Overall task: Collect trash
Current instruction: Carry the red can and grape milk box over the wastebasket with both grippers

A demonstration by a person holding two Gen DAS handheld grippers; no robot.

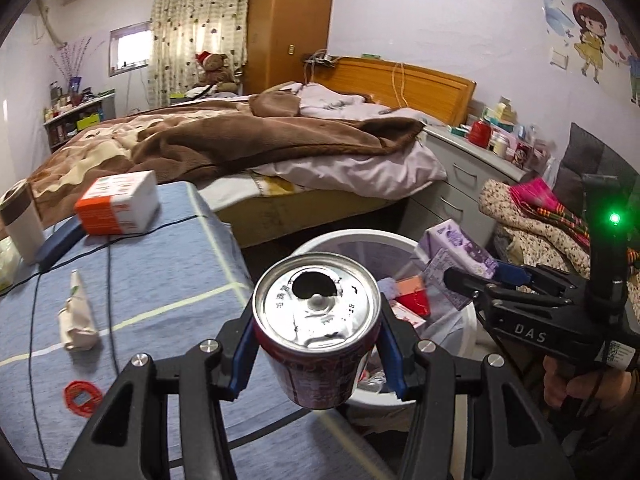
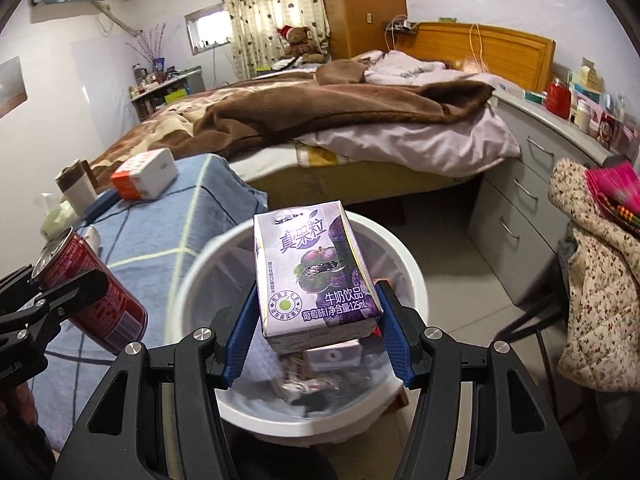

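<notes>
My left gripper [image 1: 317,346] is shut on a red drink can [image 1: 316,332] with an opened silver top, held just in front of a white waste bin [image 1: 340,236]. The right wrist view shows my right gripper [image 2: 316,320] shut on a purple milk-drink carton [image 2: 316,272], directly above the bin [image 2: 404,256], which holds several scraps. The carton [image 1: 460,248] and right gripper [image 1: 476,276] appear over the bin's right rim. The can [image 2: 92,296] and left gripper [image 2: 52,292] sit at the bin's left. A crumpled wrapper [image 1: 78,316] and a red ring [image 1: 82,396] lie on the blue-clothed table [image 1: 172,272].
An orange-and-white box [image 1: 118,208], a white tumbler [image 1: 22,224] and black cables are on the table. The bed [image 1: 240,140] stands behind the bin, a grey drawer unit [image 2: 520,216] to the right, and a chair piled with clothes [image 2: 592,272] close by.
</notes>
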